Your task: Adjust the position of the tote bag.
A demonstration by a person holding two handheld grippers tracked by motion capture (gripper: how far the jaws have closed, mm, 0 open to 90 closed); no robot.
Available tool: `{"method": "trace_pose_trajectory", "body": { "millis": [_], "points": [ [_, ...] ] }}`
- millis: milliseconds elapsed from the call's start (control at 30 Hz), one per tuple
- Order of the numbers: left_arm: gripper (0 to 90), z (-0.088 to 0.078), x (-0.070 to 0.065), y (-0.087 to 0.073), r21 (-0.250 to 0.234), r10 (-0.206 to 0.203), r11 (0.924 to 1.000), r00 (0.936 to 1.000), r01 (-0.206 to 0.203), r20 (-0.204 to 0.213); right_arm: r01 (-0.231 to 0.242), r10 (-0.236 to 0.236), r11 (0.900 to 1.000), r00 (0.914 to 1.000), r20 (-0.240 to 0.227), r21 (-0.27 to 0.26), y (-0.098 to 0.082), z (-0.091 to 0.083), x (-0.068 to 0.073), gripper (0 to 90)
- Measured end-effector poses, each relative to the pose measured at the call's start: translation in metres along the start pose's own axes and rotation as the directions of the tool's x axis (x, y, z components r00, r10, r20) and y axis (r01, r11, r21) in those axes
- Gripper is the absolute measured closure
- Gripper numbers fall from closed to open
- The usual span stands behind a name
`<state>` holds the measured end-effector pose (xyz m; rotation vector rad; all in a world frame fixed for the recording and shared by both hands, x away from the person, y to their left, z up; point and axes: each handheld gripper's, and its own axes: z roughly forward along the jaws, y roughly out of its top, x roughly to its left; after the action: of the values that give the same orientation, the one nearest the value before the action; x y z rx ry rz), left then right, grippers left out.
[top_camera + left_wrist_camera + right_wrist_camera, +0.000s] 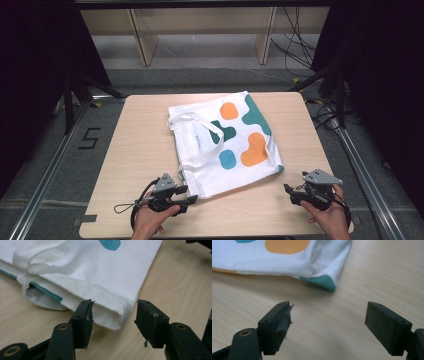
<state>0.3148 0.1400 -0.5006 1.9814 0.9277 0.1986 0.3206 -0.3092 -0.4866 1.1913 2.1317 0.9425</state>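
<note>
Tote bag: white with orange, teal and blue blotches — flat on the counter, middle toward the far edge.
Left gripper: near counter edge; jaws part open, straddling the bag's near corner, not pressing it.
Right gripper: near right corner — jaws wide apart, holding nothing.

White tote bag — orange, teal blobs — flat on table.

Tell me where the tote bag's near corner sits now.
In the left gripper view, the tote bag corner lies between the left gripper jaws, on the table.
</note>
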Motion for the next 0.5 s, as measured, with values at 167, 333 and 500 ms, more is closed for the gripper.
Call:
{"method": "trace_pose_trajectory", "body": {
  "millis": [167,333,500],
  "points": [
    [49.7,0.0008,0.0021,-0.0023,0.029,-0.010,0.9995,0.9999,0.010,-0.008,0.008,-0.008,1.000,1.0000,0.005,0.000,0.0000,0.0004,0.0006,22.3],
    [48.8,0.0032,-0.0011,-0.0027,0.055,0.030,0.9981,0.9991,-0.029,-0.031,0.001,-0.001,1.000,1.0000,-0.007,0.010,-0.0001,0.0007,0.0015,22.4],
    [56.1,0.0024,-0.0060,-0.0007,0.064,0.111,0.9921,0.9926,-0.108,-0.049,0.013,-0.013,1.000,0.9999,0.006,0.003,-0.0004,0.0010,0.0010,22.5]
  ]
}}
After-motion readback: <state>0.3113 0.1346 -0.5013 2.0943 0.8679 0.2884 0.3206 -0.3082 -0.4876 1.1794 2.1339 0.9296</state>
